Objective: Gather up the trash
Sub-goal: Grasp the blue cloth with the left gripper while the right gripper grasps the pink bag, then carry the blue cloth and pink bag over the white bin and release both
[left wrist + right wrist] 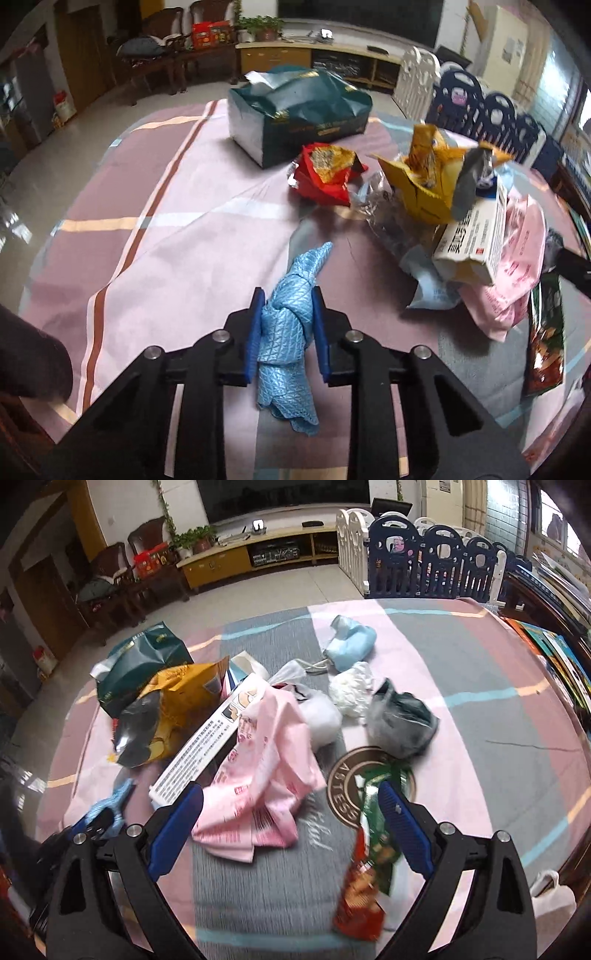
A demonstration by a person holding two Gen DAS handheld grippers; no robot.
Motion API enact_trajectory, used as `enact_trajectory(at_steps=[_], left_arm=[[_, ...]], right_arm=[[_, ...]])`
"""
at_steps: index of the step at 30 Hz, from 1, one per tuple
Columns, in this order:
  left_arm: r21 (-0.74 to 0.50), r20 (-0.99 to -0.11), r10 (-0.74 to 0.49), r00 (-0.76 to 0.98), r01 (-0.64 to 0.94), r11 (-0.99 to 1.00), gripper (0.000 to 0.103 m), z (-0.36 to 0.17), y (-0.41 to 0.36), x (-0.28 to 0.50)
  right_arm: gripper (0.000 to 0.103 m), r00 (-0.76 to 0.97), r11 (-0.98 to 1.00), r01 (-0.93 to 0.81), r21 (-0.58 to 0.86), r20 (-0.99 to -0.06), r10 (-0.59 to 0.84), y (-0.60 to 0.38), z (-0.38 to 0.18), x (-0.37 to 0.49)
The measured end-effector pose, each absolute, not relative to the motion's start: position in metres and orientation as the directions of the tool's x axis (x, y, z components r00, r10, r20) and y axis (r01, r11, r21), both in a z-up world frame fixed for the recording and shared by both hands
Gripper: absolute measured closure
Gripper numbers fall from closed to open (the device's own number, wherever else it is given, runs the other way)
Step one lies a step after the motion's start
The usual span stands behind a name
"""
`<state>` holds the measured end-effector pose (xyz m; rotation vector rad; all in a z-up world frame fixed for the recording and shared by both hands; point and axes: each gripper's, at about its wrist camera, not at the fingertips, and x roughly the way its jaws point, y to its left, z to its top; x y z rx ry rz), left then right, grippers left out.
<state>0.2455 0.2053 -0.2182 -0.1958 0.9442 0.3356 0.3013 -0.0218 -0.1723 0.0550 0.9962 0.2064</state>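
My left gripper is shut on a light blue cloth and holds it above the striped tablecloth; the cloth also shows at the left of the right wrist view. My right gripper is open over the trash pile, with a pink plastic bag between and ahead of its fingers and a green and red snack wrapper by the right finger. A white box, a yellow snack bag and a red wrapper lie in the pile.
A dark green paper bag stands at the far side of the table. A crumpled white tissue, a light blue bag and a grey plastic bag lie further right. Books line the right edge.
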Motion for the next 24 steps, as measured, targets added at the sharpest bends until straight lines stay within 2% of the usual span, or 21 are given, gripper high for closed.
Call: enact_trajectory(at_steps=[1, 4, 6, 8, 12, 24], left_arm=[[-0.018, -0.812, 0.206, 0.546, -0.376, 0.926, 0.077, -0.216, 0.206, 0.244], [-0.014, -0.793, 0.234, 0.563, -0.401, 0.916, 0.077, -0.210, 0.206, 0.238], [-0.021, -0.783, 0.239, 0.574, -0.408, 0.913, 0.077, -0.207, 0.208, 0.237], [-0.018, -0.779, 0.246, 0.577, -0.412, 0.911, 0.077, -0.204, 0.209, 0.236], [-0.011, -0.767, 0.264, 0.584, -0.424, 0.906, 0.077, -0.199, 0.206, 0.230], [-0.061, -0.703, 0.259, 0.662, -0.419, 0.906, 0.077, -0.163, 0.174, 0.168]], right_arm=[[0.012, 0.519, 0.981, -0.147, 0.124, -0.835, 0.183, -0.017, -0.177, 0.305], [0.034, 0.490, 0.986, -0.152, 0.063, -0.862, 0.131, -0.005, -0.195, 0.313], [0.063, 0.480, 0.983, -0.173, 0.057, -0.867, 0.135, 0.000, -0.202, 0.311], [0.078, 0.494, 0.980, -0.197, 0.042, -0.859, 0.136, 0.003, -0.200, 0.305], [0.084, 0.529, 0.977, -0.214, -0.013, -0.842, 0.105, 0.001, -0.185, 0.285], [0.085, 0.628, 0.974, -0.229, 0.006, -0.763, 0.152, -0.035, -0.118, 0.203]])
